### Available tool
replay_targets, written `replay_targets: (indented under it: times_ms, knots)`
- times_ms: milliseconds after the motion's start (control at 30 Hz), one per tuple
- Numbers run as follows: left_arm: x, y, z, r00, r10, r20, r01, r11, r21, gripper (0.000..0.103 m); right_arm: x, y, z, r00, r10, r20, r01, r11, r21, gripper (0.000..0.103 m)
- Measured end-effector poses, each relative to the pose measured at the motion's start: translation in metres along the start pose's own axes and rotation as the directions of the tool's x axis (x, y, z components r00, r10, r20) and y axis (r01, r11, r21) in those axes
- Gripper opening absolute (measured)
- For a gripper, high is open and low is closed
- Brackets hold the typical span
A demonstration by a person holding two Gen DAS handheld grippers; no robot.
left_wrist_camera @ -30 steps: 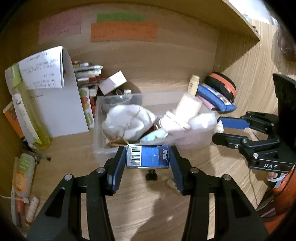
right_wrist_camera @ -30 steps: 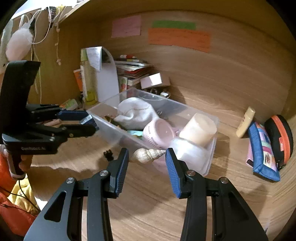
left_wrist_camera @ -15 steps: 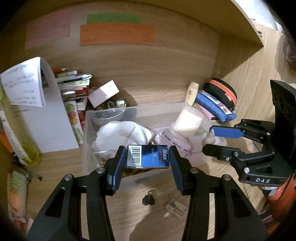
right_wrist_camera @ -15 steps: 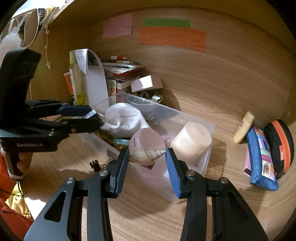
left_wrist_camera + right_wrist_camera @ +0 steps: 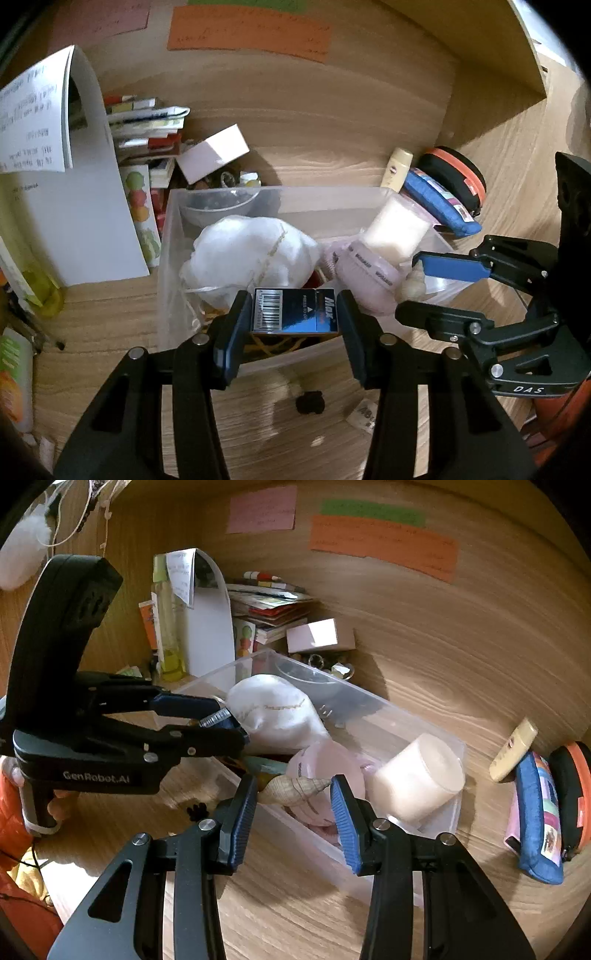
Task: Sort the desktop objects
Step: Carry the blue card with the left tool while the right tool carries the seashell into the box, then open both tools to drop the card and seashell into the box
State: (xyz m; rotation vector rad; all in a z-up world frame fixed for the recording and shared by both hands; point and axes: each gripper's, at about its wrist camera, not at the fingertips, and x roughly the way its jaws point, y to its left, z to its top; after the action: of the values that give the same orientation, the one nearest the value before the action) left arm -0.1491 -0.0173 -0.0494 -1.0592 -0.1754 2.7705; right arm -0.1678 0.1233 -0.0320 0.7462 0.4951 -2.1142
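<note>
Left wrist view, lower centre: my left tool (image 5: 295, 325) is clamped on a small blue box (image 5: 294, 311) across its short ends, held above the near wall of the clear bin (image 5: 164, 258); I judge it light, stiff and glossy, so flat-end contact suits it. Right wrist view, lower centre: my right tool (image 5: 294, 805) is clamped on a spiral shell (image 5: 295, 786) lengthwise, tip to base, over the bin's near edge. The shell looks hard, brittle and tapered; I would favour gentle pressure. To the right in the bin lie a pink jar (image 5: 325, 764) and a cream candle (image 5: 421, 775).
</note>
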Motion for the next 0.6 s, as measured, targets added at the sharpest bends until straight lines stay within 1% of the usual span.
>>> replay_targets:
  times_ms: [300, 467, 533, 600]
  knots:
    - [-0.001, 0.002, -0.001, 1.000, -0.006, -0.001, 0.006, 1.000, -0.004, 0.047, 0.012, 0.006, 0.010, 1.000, 0.019, 0.001, -0.019, 1.000, 0.001, 0.038]
    - [-0.001, 0.005, 0.001, 1.000, -0.024, -0.004, 0.024, 1.000, -0.016, 0.047, 0.011, 0.009, 0.010, 1.000, 0.017, 0.001, -0.017, 1.000, -0.007, 0.038]
    - [-0.002, 0.005, 0.001, 0.999, -0.034, -0.001, 0.034, 0.999, -0.018, 0.047, 0.010, 0.009, 0.009, 1.000, 0.013, -0.003, -0.013, 1.000, -0.004, 0.039]
    - [-0.004, 0.003, 0.001, 0.999, -0.036, 0.008, 0.036, 0.999, -0.015, 0.047, 0.009, 0.009, 0.009, 1.000, 0.004, -0.004, -0.004, 1.000, -0.004, 0.042]
